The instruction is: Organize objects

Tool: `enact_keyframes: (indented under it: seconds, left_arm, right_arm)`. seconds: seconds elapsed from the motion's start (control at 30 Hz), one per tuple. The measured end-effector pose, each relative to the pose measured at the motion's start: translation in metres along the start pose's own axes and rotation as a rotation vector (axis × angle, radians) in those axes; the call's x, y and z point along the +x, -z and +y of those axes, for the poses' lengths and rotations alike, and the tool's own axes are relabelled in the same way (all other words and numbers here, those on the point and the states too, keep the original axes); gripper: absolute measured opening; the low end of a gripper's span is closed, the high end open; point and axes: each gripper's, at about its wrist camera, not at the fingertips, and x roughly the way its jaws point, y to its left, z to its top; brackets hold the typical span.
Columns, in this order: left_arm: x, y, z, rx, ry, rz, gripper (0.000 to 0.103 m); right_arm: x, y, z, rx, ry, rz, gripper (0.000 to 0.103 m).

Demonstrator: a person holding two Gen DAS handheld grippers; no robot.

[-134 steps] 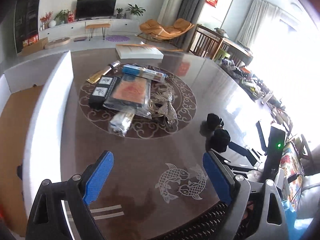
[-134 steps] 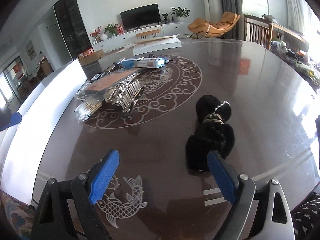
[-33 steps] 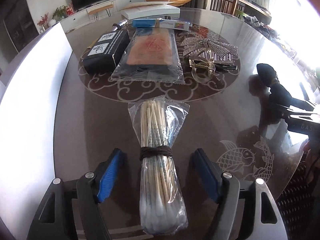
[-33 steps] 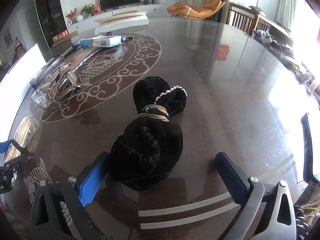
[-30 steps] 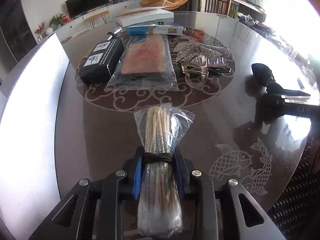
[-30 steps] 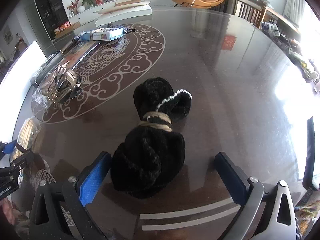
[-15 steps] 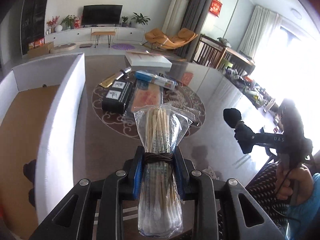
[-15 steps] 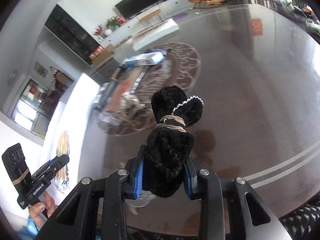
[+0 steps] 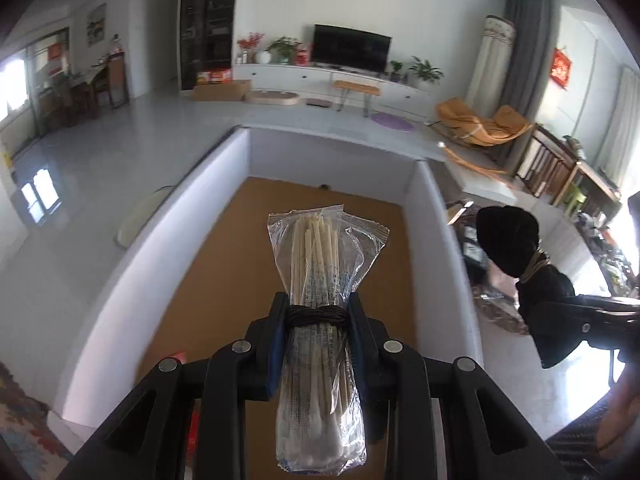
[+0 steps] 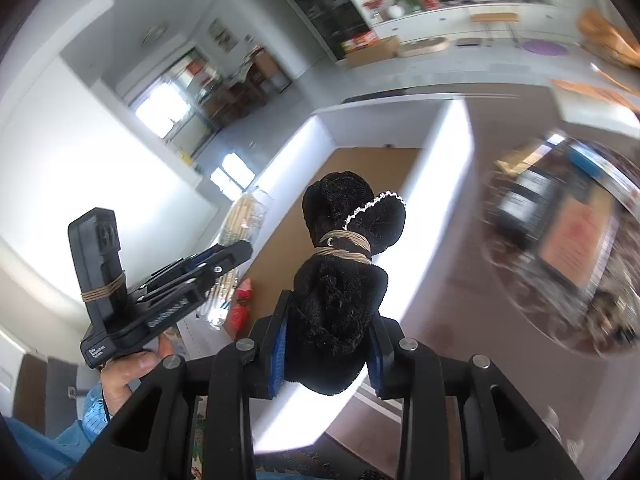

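While the left gripper [image 9: 316, 320] pinches a swab bag [image 9: 320, 320] above the box [image 9: 428, 240], the right gripper [image 10: 326, 344] squeezes a black bundle [image 10: 340, 280] over its wall; releasing there could drop it outside.

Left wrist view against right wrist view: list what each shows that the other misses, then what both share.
Only the left wrist view shows the TV sharply and the full brown floor of the box. Only the right wrist view shows the left hand and the blurred packets on the table. Both show the left tool shut on the swabs, the right tool shut on the black bundle, and the white-walled box.
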Motion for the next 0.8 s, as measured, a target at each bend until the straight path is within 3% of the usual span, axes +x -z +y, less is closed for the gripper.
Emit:
enact_keyframes:
  seconds: [0.13,0.2,0.27,0.33,0.4,0.53,0.63,0.7,0.8]
  left_arm:
    - [0.036,0.015,0.035,-0.052,-0.101,0.16,0.031]
    - [0.045,0.023,0.038,-0.059,-0.136,0.203,0.045]
    - [0.037,0.022,0.033,-0.051,-0.15,0.156,0.076]
    - [0.023,0.019,0.023,-0.032,-0.194,0.073,0.094]
    - [0.013,0.016,0.014,-0.022,-0.189,0.027,0.095]
    - [-0.001,0.002,-0.02,-0.015,-0.072,-0.039,0.095]
    - [-0.011,-0.003,-0.063,0.039,0.036,-0.071,0.095]
    - [-0.02,-0.001,-0.099,0.092,0.12,-0.087,0.095]
    - [-0.027,0.004,-0.156,0.166,0.242,-0.082,0.095]
  right_arm:
    - [0.063,-0.007,0.028,-0.041,0.016,0.107,0.037]
    - [0.088,-0.005,0.035,-0.057,0.087,0.173,0.05]
    - [0.086,-0.001,0.038,-0.082,0.134,0.152,0.059]
    - [0.07,0.003,0.037,-0.113,0.171,0.097,0.08]
    - [0.041,0.007,0.027,-0.129,0.228,0.008,0.087]
    - [-0.008,0.023,-0.007,-0.106,0.328,-0.133,0.093]
    - [-0.039,0.048,-0.056,-0.056,0.464,-0.217,0.096]
    - [-0.054,0.074,-0.095,-0.018,0.589,-0.24,0.096]
    - [-0.068,0.115,-0.158,0.067,0.751,-0.206,0.095]
